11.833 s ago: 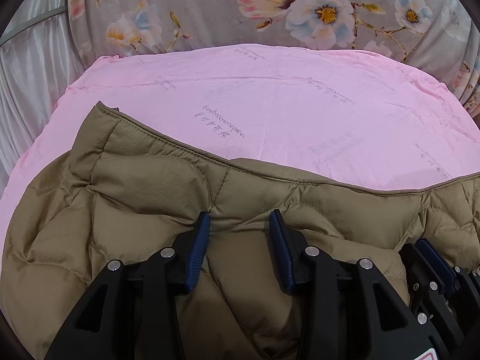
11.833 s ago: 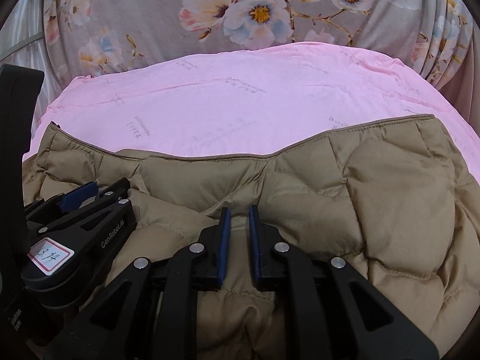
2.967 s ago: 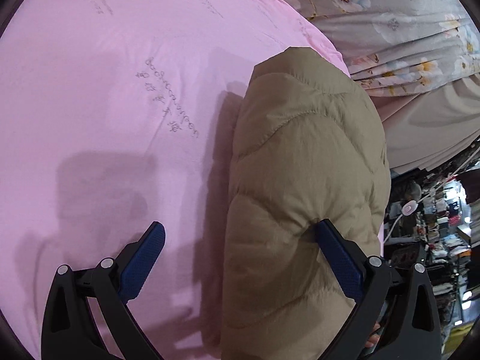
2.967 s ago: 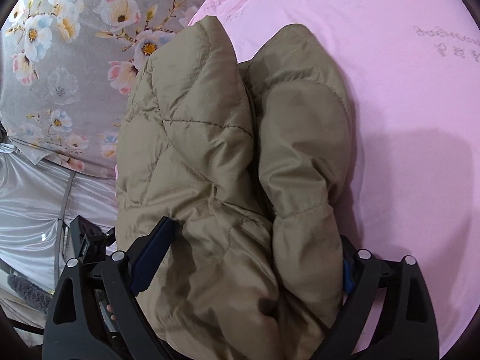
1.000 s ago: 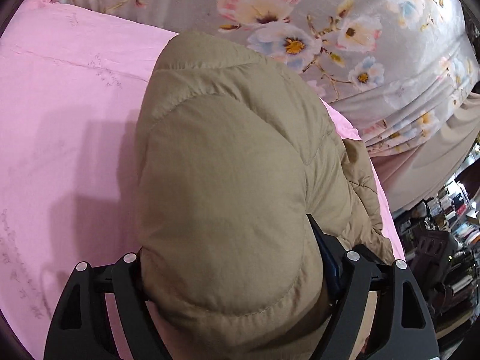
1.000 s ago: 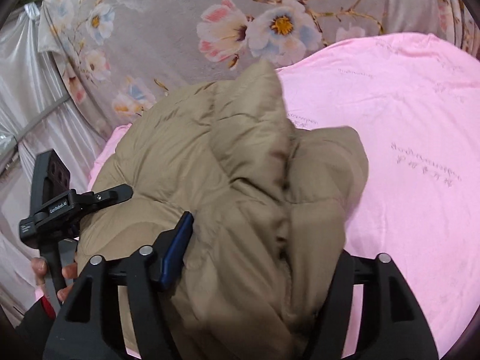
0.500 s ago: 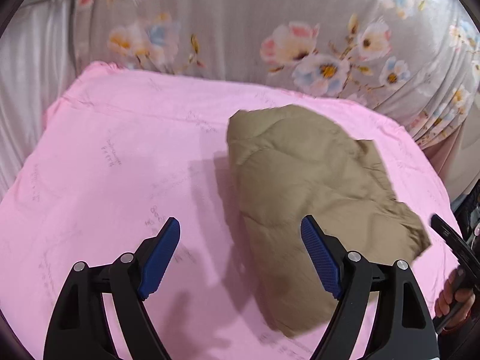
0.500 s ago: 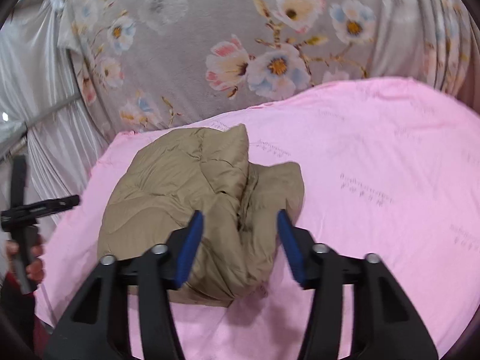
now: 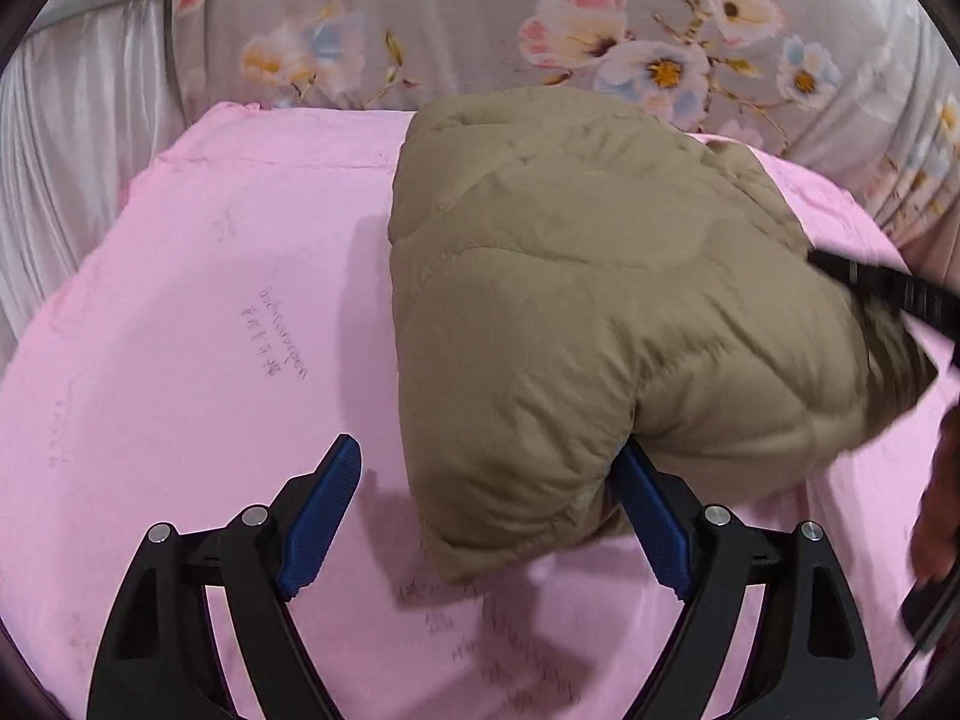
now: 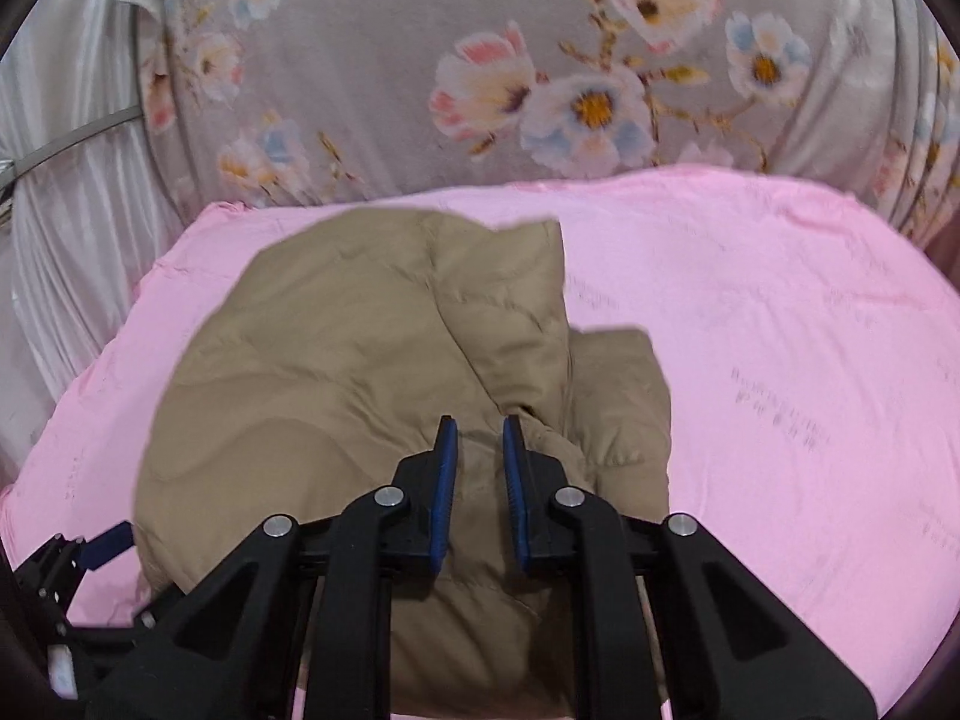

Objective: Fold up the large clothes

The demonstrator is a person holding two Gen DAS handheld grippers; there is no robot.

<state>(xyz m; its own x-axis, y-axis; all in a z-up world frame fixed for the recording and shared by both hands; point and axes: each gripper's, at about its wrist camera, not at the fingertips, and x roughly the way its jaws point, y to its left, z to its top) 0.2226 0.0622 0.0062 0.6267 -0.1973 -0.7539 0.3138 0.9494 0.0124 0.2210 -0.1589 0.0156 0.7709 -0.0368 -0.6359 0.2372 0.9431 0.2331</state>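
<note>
A tan quilted jacket (image 9: pixel 600 300) lies folded into a puffy bundle on the pink sheet (image 9: pixel 210 330). My left gripper (image 9: pixel 485 453) is open wide and its jaws are opening. The bundle's near corner sits between its fingers, beside the right pad and well clear of the left one. In the right wrist view the jacket (image 10: pixel 360 372) lies under my right gripper (image 10: pixel 478 426), whose jaws are closing to a narrow gap with no fabric pinched between the pads. The right gripper's black body (image 9: pixel 888 294) shows over the jacket's right side.
A grey floral cloth (image 10: pixel 420 60) hangs behind the pink sheet (image 10: pixel 780 330), and silvery cloth (image 9: pixel 60 120) drapes at the left. A hand (image 9: pixel 936 510) is at the right edge. The left gripper's body (image 10: pixel 72 552) shows at the lower left.
A second ago both grippers had the jacket between their jaws; both let it go. The left has since come back in around its near corner. The right jaws have narrowed sharply.
</note>
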